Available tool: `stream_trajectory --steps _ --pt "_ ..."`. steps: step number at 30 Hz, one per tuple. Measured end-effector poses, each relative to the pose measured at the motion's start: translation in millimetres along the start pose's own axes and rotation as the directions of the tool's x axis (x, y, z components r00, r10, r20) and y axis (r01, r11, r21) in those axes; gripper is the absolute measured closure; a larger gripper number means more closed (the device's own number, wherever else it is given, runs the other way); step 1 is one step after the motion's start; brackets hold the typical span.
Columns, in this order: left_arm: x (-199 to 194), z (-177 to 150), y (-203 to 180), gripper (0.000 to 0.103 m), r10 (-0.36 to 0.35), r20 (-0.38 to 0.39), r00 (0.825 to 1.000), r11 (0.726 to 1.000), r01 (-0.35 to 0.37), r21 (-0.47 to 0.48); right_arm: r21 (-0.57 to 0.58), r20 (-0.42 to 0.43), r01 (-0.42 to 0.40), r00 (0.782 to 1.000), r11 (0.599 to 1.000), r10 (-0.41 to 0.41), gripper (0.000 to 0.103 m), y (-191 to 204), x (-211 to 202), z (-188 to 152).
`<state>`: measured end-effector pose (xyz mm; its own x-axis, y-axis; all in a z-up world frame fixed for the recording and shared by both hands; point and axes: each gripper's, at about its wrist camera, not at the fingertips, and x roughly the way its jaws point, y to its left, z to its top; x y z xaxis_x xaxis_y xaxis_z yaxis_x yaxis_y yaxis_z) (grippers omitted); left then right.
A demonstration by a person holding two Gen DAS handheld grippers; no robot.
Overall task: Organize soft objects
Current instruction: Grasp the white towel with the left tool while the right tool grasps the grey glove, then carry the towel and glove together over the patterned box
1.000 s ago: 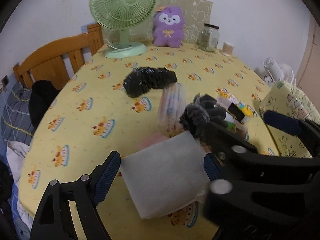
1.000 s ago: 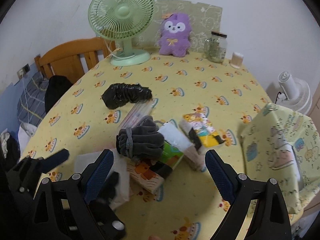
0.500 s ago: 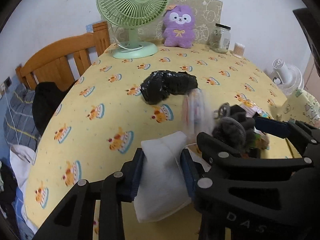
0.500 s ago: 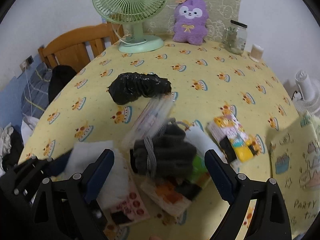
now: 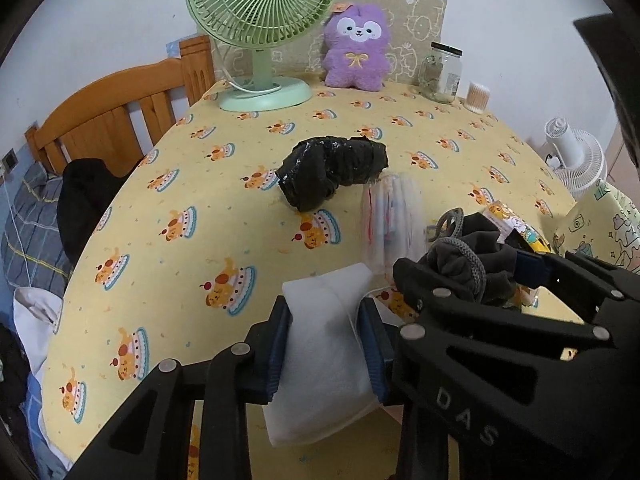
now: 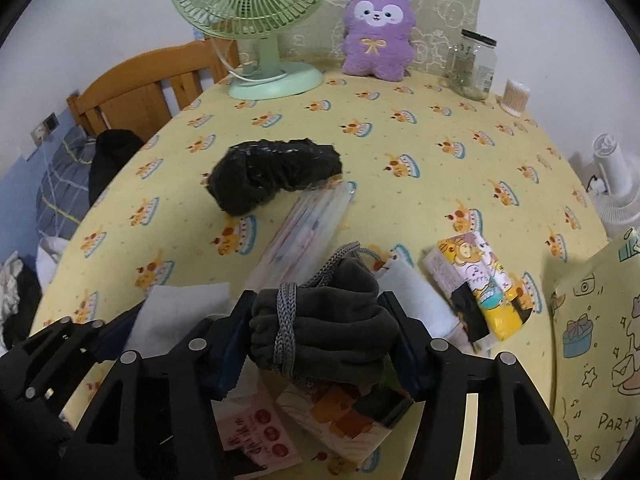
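A white wall backs a tabletop (image 5: pixel 168 240) under a yellow cloth printed with cakes. With the green fan (image 5: pixel 262 8) at the far edge as landmark: a purple plush (image 5: pixel 356 50) sits just right of it, and a glass jar (image 5: pixel 442 72) right of the plush. A crumpled black bag (image 5: pixel 332 172) lies nearer the camera than the fan, with a clear packet (image 6: pixel 304 236) just in front of the bag. A wooden headboard (image 5: pixel 108 120) stands left of the fan, beyond the table edge.

The left gripper (image 5: pixel 324 344) points steeply down at the near edge, well in front of the fan. Its jaws are narrow and closing, both blue pads pressing the sides of a white foam pouch (image 5: pixel 324 360), which bulges between them.

The right gripper (image 6: pixel 320 336) also tilts steeply down, just right of the left one. Its jaws are about half wide and closing on a dark grey cloth bundle (image 6: pixel 324 328) tied with a grey cord; the pads meet its sides. The bundle sits on printed packets (image 6: pixel 340 416).

"DAS" is moulded on the right gripper's arm in the left view. A yellow bag (image 6: pixel 600 360) far right of the fan reads "PARTY".
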<state>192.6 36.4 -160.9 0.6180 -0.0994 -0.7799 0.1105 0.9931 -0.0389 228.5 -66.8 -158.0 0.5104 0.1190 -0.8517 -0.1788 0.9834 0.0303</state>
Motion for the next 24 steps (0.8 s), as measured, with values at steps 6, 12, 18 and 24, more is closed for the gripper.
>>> stream_trajectory --steps 6,12,18,24 --pt "-19 2 -8 0.071 -0.006 0.023 1.0 1.0 0.006 0.005 -0.011 0.034 0.004 0.999 1.0 -0.004 0.04 3 -21 0" --pt "-45 5 -19 0.071 -0.013 0.062 0.998 1.0 0.012 0.019 0.007 0.067 0.002 0.998 1.0 -0.002 0.04 -3 -50 -1" --pt "-72 10 -35 0.07 -0.033 0.11 0.993 0.999 0.029 0.043 0.017 0.123 0.028 0.992 0.999 -0.029 0.04 -12 -84 -4" --pt "-94 16 -50 0.068 -0.044 0.155 0.987 0.998 0.035 0.061 0.036 0.182 0.046 0.982 0.998 -0.052 0.04 -23 -117 -4"
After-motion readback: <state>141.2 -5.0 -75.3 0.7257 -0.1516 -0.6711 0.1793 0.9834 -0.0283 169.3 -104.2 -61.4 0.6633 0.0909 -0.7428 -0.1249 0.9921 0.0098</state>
